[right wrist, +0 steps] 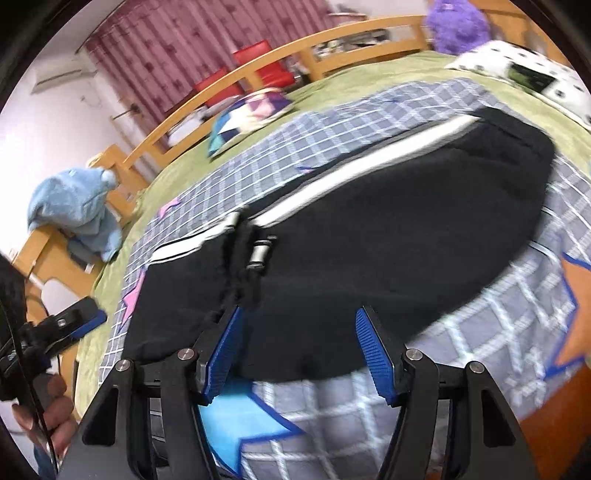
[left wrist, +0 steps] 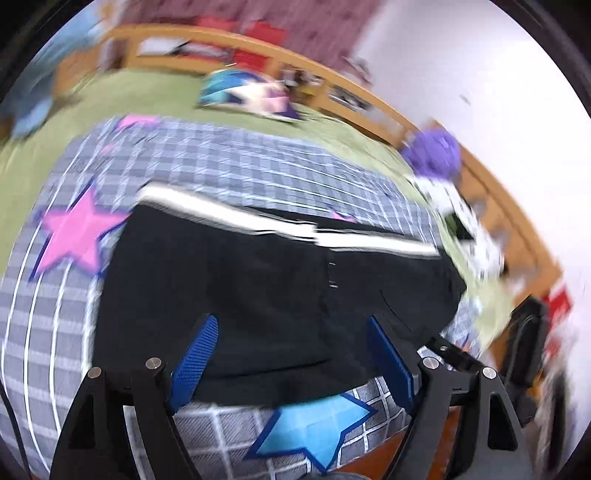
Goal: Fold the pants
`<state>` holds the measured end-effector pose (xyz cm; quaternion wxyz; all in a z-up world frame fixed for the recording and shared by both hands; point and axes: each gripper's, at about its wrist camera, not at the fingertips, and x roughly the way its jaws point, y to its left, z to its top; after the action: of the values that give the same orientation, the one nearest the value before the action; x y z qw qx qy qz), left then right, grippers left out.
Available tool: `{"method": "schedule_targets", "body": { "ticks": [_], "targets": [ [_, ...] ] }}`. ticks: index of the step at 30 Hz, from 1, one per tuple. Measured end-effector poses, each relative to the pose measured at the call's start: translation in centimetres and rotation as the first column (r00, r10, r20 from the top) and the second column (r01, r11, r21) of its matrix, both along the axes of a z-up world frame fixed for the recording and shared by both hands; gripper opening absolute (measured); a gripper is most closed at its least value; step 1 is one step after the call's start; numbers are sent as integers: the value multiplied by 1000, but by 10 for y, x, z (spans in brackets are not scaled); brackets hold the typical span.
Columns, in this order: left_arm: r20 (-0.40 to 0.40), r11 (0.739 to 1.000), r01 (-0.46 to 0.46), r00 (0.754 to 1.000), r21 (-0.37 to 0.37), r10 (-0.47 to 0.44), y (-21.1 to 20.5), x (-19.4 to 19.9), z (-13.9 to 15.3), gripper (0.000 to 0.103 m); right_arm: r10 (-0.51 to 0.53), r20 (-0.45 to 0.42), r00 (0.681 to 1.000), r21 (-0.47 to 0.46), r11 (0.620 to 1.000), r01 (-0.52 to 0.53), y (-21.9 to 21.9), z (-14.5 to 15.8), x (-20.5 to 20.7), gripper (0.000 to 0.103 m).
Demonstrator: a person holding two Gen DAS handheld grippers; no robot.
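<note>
Black pants (left wrist: 258, 295) with a white side stripe lie flat across a grey checked blanket (left wrist: 236, 166) on the bed. They also show in the right wrist view (right wrist: 399, 251), where a small buckle (right wrist: 260, 254) sits near their middle. My left gripper (left wrist: 291, 332) is open and empty, just above the pants' near edge. My right gripper (right wrist: 299, 325) is open and empty, over the near edge too. The left gripper also shows at the left edge of the right wrist view (right wrist: 74, 319), held by a hand.
The blanket has pink (left wrist: 74, 236), blue (left wrist: 314, 424) and orange (right wrist: 576, 314) stars. On the green bedspread (right wrist: 332, 85) lie a colourful cushion (right wrist: 251, 114), a spotted pillow (right wrist: 524, 70) and a purple plush (right wrist: 458, 22). A wooden bed rail (right wrist: 258, 70) runs behind. A blue plush (right wrist: 74, 206) sits at left.
</note>
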<state>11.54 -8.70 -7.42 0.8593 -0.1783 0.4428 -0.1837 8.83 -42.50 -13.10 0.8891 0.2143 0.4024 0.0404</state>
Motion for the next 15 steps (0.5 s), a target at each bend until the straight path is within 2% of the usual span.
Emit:
{"method": "schedule_targets", "body": {
  "ticks": [3, 6, 11, 13, 14, 15],
  "targets": [
    [-62, 993, -87, 995, -84, 82, 27, 2, -13, 81, 77, -5, 997, 45, 996, -77, 25, -5, 29, 63],
    [-98, 989, -106, 991, -108, 95, 39, 9, -19, 81, 136, -30, 990, 94, 987, -133, 46, -18, 57, 65],
    [-88, 984, -117, 990, -136, 105, 49, 5, -21, 81, 158, -158, 975, 115, 983, -141, 72, -63, 107, 64],
    [-92, 981, -119, 990, -150, 106, 51, 6, -21, 81, 173, -176, 969, 101, 982, -157, 82, -70, 120, 39],
    [-96, 981, -119, 990, -156, 105, 52, 8, -21, 81, 182, -183, 966, 60, 983, -174, 88, -68, 124, 16],
    [-100, 980, -120, 989, -159, 105, 53, 9, -22, 81, 195, -171, 966, 8, 980, -197, 92, -60, 126, 14]
  ]
}}
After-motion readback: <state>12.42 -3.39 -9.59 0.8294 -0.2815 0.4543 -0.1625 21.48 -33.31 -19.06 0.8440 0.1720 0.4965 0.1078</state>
